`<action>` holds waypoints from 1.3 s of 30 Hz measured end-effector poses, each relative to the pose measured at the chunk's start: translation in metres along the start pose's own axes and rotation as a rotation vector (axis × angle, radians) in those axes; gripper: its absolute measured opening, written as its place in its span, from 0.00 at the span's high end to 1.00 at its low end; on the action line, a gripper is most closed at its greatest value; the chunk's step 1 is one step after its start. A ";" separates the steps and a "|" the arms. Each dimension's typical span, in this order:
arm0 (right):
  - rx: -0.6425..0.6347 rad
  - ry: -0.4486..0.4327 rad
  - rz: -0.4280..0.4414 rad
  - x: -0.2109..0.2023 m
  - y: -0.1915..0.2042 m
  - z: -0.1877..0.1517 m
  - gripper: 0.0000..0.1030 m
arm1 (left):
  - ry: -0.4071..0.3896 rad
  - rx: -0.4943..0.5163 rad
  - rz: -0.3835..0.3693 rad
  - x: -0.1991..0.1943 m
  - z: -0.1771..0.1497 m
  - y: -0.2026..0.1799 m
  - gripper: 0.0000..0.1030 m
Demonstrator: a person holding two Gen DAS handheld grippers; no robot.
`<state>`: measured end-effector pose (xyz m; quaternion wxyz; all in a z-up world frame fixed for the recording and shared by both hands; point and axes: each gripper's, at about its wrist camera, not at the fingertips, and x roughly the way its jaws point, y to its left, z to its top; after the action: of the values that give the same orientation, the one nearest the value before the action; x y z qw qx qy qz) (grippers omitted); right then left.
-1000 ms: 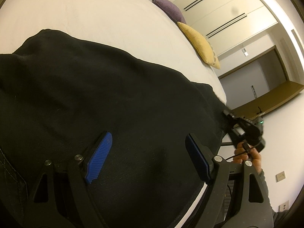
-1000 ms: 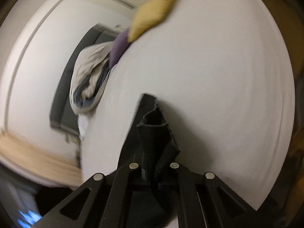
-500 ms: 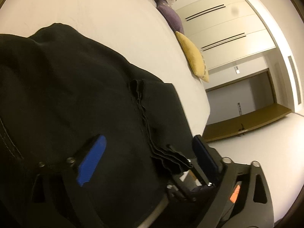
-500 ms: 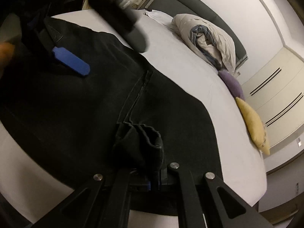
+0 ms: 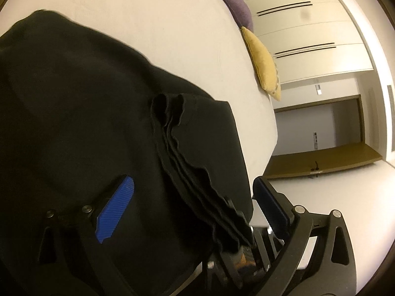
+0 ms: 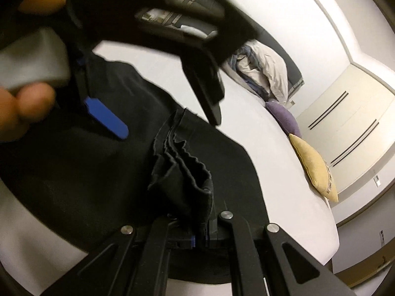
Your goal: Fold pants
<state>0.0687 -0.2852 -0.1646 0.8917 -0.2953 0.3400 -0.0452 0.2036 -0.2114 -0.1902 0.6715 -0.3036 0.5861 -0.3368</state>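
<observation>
Black pants (image 5: 81, 113) lie spread on a white bed (image 5: 138, 12). My right gripper (image 6: 197, 236) is shut on the bunched leg hems (image 6: 182, 172) and holds them over the rest of the pants (image 6: 69, 172). The hems also show in the left wrist view (image 5: 197, 190), running between my left fingers. My left gripper (image 5: 195, 197) is open, its blue pads (image 5: 116, 209) spread wide just above the fabric. It also shows in the right wrist view (image 6: 158, 113), directly above the right gripper, with the person's hand (image 6: 22, 108) on it.
A yellow cushion (image 5: 263, 61) and a purple cushion (image 5: 237, 12) lie at the bed's far edge. A crumpled duvet (image 6: 261, 71) sits by the dark headboard. White wardrobe doors (image 5: 308, 37) and a wooden bench (image 5: 321, 160) stand beyond the bed.
My right gripper has carried the leg hems from the far end of the pants back over the body, folding them over. The hems now lie between my open left fingers.
</observation>
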 end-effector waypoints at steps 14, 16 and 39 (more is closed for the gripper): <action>-0.062 -0.058 -0.001 -0.009 0.015 0.018 0.94 | 0.074 0.068 0.011 -0.002 0.010 -0.015 0.87; -0.078 -0.071 0.010 -0.005 0.007 0.021 0.94 | 0.069 0.084 0.017 -0.013 0.008 -0.012 0.89; -0.281 -0.090 0.225 -0.006 0.083 0.036 0.93 | 0.020 0.107 0.195 -0.104 -0.004 0.057 0.94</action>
<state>0.0768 -0.1975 -0.1864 0.8555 -0.3787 0.3334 0.1160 0.1959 -0.0939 -0.1763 0.7106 -0.2054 0.6006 -0.3035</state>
